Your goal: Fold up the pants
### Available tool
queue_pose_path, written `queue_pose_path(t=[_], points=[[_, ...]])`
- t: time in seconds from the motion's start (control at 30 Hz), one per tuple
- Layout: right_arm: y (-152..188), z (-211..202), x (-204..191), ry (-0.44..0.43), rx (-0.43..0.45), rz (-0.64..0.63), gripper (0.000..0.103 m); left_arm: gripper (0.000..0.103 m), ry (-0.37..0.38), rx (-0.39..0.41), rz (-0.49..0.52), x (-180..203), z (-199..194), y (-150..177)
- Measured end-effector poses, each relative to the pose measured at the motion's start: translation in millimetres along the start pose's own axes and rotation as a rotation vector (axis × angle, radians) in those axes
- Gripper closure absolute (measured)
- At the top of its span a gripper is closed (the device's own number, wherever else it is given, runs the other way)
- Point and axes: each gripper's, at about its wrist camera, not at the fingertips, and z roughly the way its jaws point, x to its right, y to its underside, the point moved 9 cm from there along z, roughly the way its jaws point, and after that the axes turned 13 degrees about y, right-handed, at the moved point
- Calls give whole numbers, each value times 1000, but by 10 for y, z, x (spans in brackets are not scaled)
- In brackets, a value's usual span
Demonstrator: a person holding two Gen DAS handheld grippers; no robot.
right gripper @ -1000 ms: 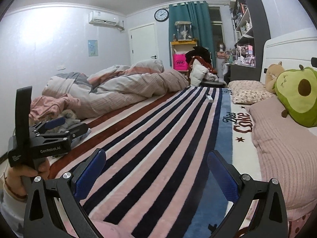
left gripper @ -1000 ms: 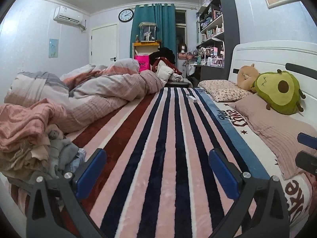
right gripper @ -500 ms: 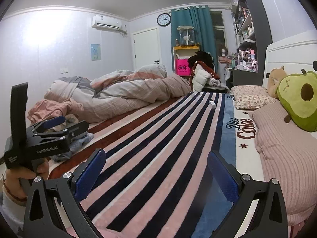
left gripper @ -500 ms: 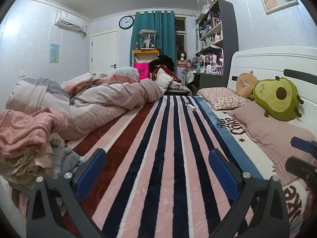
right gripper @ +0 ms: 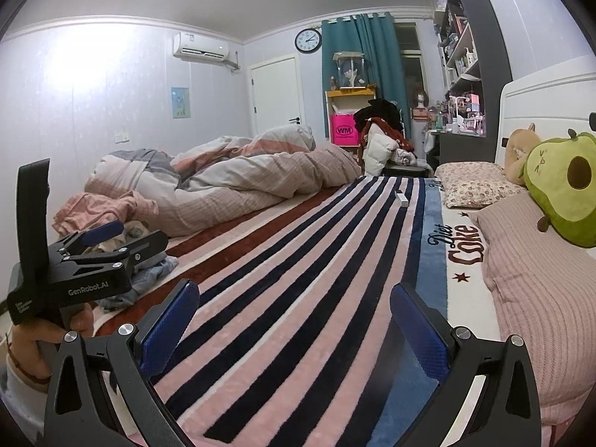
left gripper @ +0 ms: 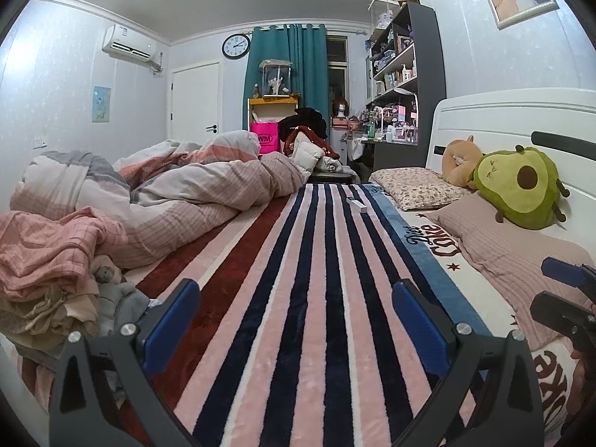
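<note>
A heap of crumpled clothes point(left gripper: 48, 260) lies at the left edge of the bed, pink checked cloth on top, beige and grey pieces below; it also shows in the right wrist view point(right gripper: 108, 216). I cannot tell which piece is the pants. My left gripper point(left gripper: 296, 316) is open and empty above the striped blanket point(left gripper: 316, 260), to the right of the heap. My right gripper point(right gripper: 294, 320) is open and empty over the same blanket point(right gripper: 316, 260). The left gripper also shows in the right wrist view point(right gripper: 126, 236), next to the heap.
A bunched striped duvet point(left gripper: 178, 186) fills the far left of the bed. Pillows point(left gripper: 517, 249) and an avocado plush point(left gripper: 521, 190) lie along the white headboard point(left gripper: 503, 111) on the right. A small white box point(left gripper: 357, 204) lies on the blanket far ahead.
Both grippers have tilted up a little and drifted slightly. The jaws stay open and nothing has been taken hold of.
</note>
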Motion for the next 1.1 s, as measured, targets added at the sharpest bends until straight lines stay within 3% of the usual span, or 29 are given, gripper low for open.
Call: queue_pose_path(t=[1.1], points=[[16, 26, -31, -18, -10, 25, 1, 1, 17, 7, 10, 119, 23, -19]])
